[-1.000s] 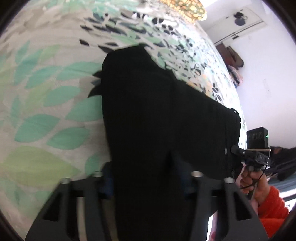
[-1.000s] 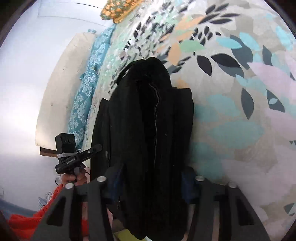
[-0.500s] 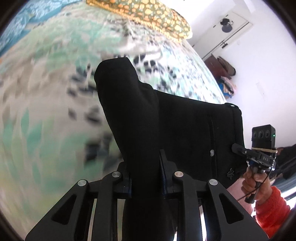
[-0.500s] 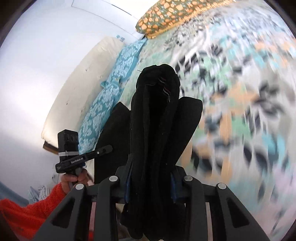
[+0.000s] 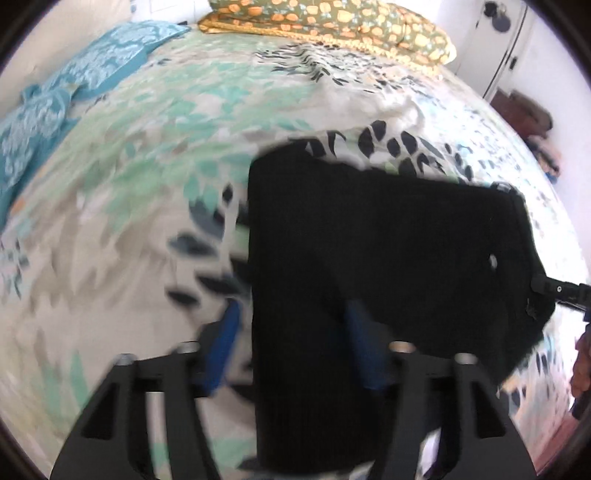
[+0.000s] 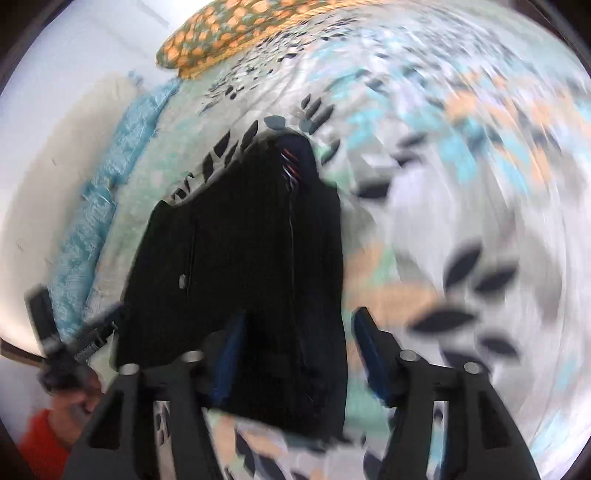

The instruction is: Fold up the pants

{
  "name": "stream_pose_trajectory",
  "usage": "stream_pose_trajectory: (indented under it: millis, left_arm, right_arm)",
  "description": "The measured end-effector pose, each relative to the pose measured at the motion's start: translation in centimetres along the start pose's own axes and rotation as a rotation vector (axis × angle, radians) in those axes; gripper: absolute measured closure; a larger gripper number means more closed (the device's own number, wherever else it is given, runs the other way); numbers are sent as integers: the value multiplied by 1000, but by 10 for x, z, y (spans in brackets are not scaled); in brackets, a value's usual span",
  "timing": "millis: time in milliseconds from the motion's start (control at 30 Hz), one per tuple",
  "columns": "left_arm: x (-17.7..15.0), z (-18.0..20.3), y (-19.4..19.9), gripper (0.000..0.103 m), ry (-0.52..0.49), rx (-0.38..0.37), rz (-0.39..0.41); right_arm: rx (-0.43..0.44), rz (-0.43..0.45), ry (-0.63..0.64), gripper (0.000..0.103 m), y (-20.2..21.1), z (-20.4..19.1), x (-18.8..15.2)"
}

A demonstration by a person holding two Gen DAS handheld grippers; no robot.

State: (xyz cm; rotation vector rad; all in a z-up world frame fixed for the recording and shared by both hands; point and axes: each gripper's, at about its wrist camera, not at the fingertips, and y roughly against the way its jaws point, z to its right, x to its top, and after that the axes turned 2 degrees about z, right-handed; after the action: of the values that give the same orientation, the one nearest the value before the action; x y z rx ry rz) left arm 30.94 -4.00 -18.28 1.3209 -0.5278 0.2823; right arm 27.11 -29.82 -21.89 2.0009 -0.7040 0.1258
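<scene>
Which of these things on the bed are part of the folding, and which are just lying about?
Part of the job: black pants, left gripper, right gripper.

Just lying about: orange-patterned pillow, blue patterned pillows, leaf-print bedspread.

We're in a bedroom: a bed (image 5: 155, 155) under a leaf-print cover, pillows (image 5: 332, 22) at its head, white walls around.
</scene>
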Motion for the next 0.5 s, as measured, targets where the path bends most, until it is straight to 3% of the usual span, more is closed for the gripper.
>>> stream_pose_trajectory:
  millis: [33,100,167,267,400,433,500]
  left_arm:
    - [-12,-5,9,13,15,-1,12]
    - [-36,-10,33,8,24,44,76]
    - [-60,-6,61,6,-22,85,137]
    - [-87,7,101,2,-46,127,194]
    - [-107,20,131,1,6,119,210]
    - [-113,24,137,1,23,95,189]
    - [-122,31,144,1,56,80,166]
  right_arm:
    - [5,24,-9,24,12,3,-10]
    - [-22,83,29,17,42,-1,-36]
    - [-48,127,66,0,68,-11,-63]
    - [-98,167,105,0,91,-31,-104]
    - [-469,217,164,0,100,-69,-158]
    - [-498,222,169,0,101,-77,-171]
    - [-463,213,187,0,103,-86,-189]
